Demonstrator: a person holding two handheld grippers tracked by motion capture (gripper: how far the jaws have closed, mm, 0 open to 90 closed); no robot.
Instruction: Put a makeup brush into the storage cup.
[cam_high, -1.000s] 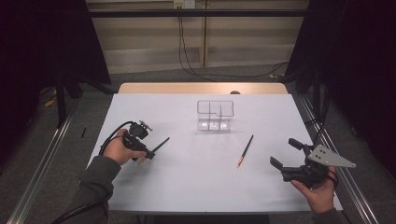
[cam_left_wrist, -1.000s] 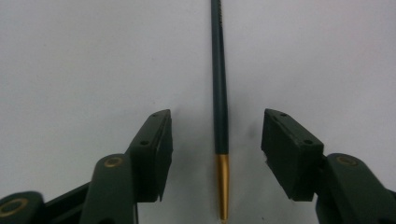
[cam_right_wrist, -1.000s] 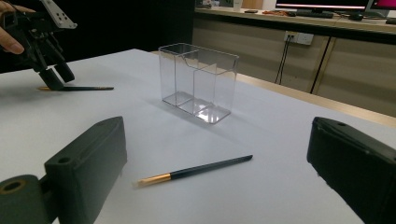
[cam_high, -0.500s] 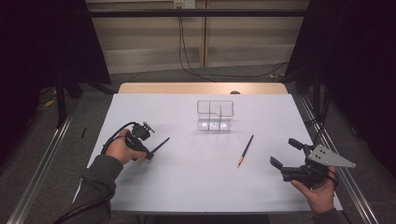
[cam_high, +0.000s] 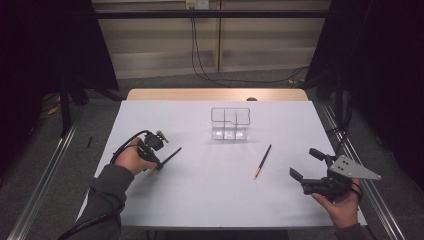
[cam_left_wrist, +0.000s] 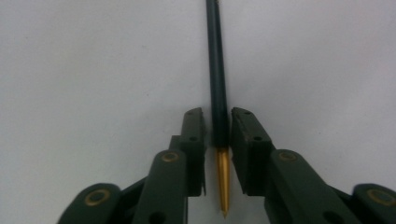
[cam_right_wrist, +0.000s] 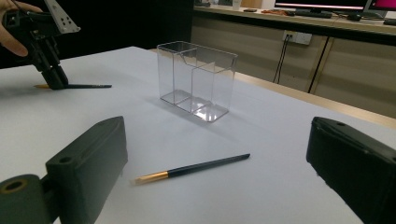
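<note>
Black jaws of the left gripper (cam_left_wrist: 215, 140), just closing, clasp a dark pencil (cam_left_wrist: 217, 70) flat on the white table (cam_high: 200, 200), gold tip toward the hand, shaft running away, clear organiser (cam_high: 230, 123) beyond, second pencil (cam_high: 262, 161) before the spread-jawed right gripper (cam_high: 306, 166).

A slim dark brush with a gold ferrule (cam_left_wrist: 219, 98) is lying flat on the white table, its shaft sitting between the jaws of the left gripper (cam_left_wrist: 217, 135), which have just been closing and are now standing tight against it on both sides; its gold tip is pointing back toward the hand. In the high view this brush (cam_high: 170, 156) is lying slantwise at the table's left side.
</note>
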